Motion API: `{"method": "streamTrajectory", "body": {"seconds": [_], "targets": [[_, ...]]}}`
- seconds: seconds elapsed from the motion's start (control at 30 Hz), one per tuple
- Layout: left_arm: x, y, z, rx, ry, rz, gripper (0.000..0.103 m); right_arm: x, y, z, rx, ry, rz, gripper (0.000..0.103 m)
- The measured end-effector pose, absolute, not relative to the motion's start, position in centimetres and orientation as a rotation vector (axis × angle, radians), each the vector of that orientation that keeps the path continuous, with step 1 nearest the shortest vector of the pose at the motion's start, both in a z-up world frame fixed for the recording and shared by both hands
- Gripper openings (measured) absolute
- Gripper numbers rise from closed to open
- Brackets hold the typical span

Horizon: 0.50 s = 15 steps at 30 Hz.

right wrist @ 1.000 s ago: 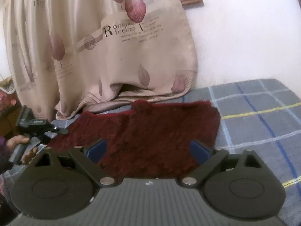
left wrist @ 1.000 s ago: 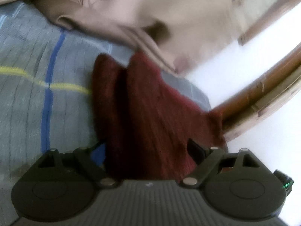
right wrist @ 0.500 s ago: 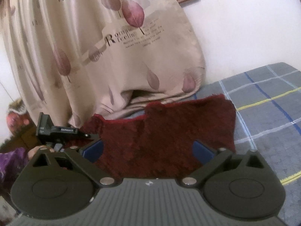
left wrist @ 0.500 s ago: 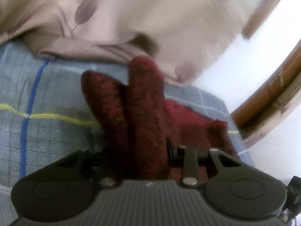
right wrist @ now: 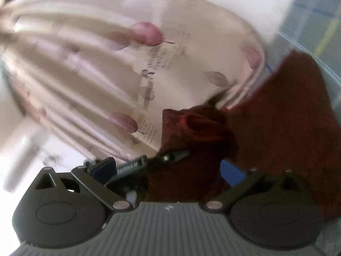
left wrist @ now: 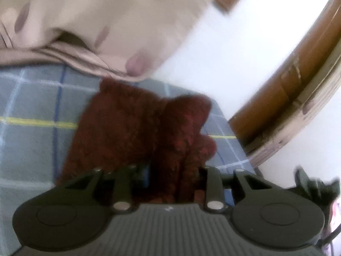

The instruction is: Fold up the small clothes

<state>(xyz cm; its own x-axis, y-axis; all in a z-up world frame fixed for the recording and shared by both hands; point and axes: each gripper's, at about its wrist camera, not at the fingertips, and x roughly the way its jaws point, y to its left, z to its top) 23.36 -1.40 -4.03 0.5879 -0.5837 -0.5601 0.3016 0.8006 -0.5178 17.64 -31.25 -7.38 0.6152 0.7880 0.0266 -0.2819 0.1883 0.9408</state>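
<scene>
A dark red fuzzy garment (left wrist: 127, 128) lies on the grey checked bedsheet (left wrist: 27, 145). My left gripper (left wrist: 170, 177) is shut on a bunched edge of the garment and holds it lifted and folded over. In the right wrist view the garment (right wrist: 277, 128) shows at the right, with a raised fold (right wrist: 198, 128) held by the left gripper (right wrist: 149, 162), which reaches in from the left. My right gripper (right wrist: 168, 170) is open, its blue pads (right wrist: 231, 171) apart, with red cloth between them but not clamped.
A beige curtain with leaf print (right wrist: 106, 74) hangs behind the bed and rests on the sheet (left wrist: 74, 49). A white wall (left wrist: 223, 53) and a brown wooden frame (left wrist: 287, 98) stand at the right of the bed.
My left gripper closed on the garment's edge and carried it up and over toward the right. The right gripper swung left and tilted, staying open; both views are motion-blurred.
</scene>
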Motion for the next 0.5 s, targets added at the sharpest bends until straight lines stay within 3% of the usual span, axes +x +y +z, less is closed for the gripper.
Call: {"method": "streamTrajectory", "body": {"seconds": [0.17, 0.4, 0.5], "targets": [[19.4, -4.1, -6.1, -0.24, 0.625, -0.496, 0.034, 19.5, -31.6, -9.7, 1.308, 0.645, 0.826, 0.103], [17.0, -7.0, -7.8, -0.057, 0.516, -0.577, 0.07, 22.2, -30.4, -10.5, 1.323, 0.796, 0.809, 0.098], [16.8, -7.7, -8.0, -0.029, 0.5, -0.58, 0.076, 23.3, -29.5, -8.9, 1.201, 0.842, 0.795, 0.091]]}}
